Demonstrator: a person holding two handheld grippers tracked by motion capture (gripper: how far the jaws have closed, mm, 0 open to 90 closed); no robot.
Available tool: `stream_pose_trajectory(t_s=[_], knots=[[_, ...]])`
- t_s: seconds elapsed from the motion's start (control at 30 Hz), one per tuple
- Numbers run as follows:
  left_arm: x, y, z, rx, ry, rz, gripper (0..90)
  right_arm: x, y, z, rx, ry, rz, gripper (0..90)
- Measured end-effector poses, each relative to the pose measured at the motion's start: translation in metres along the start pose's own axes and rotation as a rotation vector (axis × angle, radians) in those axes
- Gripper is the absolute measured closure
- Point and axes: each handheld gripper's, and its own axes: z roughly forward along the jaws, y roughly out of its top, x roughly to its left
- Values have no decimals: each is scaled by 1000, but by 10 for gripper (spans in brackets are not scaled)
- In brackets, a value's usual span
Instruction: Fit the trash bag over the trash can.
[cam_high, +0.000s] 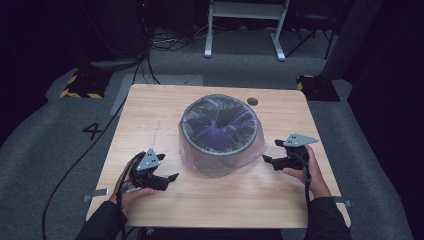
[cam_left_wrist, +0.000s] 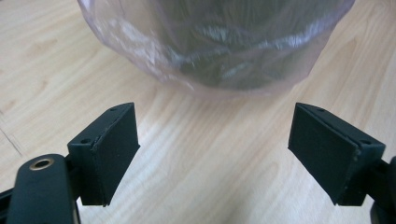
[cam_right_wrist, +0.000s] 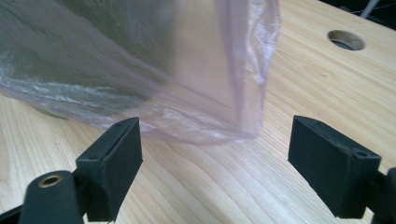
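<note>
Thin, soft, slippery plastic bag (cam_high: 220, 165) is draping over the round bin (cam_high: 220, 131), lying between both tools. Left tool (cam_high: 169, 178) and right tool (cam_high: 267, 160) are standing wide, empty. Pinching the loose hanging skirt (cam_right_wrist: 243, 107) ahead of the right tool appears best.

bin (cam_high: 220, 127) on table (cam_high: 210, 200), bag (cam_high: 200, 167) over bin

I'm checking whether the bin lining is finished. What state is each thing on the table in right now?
bin: upright on the table, lined.
plastic bag: inside the bin, folded over its rim, skirt hanging loose down to the tabletop.
left gripper: open, holding nothing, beside the bag.
right gripper: open, holding nothing, near the bag's edge.
table: bare wood around the bin.
</note>
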Motion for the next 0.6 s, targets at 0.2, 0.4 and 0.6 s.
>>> stream_pose_trajectory(t_s=[0.2, 0.4, 0.6], knots=[[-2, -11, 2, 33, -6, -11, 156, -3, -5, -10, 3, -30, -10, 173], [-7, -18, 5, 65, -2, 0, 160, -9, -10, -20, 4, -46, 5, 173], [-8, -25, 9, 102, -8, -2, 163, -15, -15, -29, -23, -83, 63, 175]])
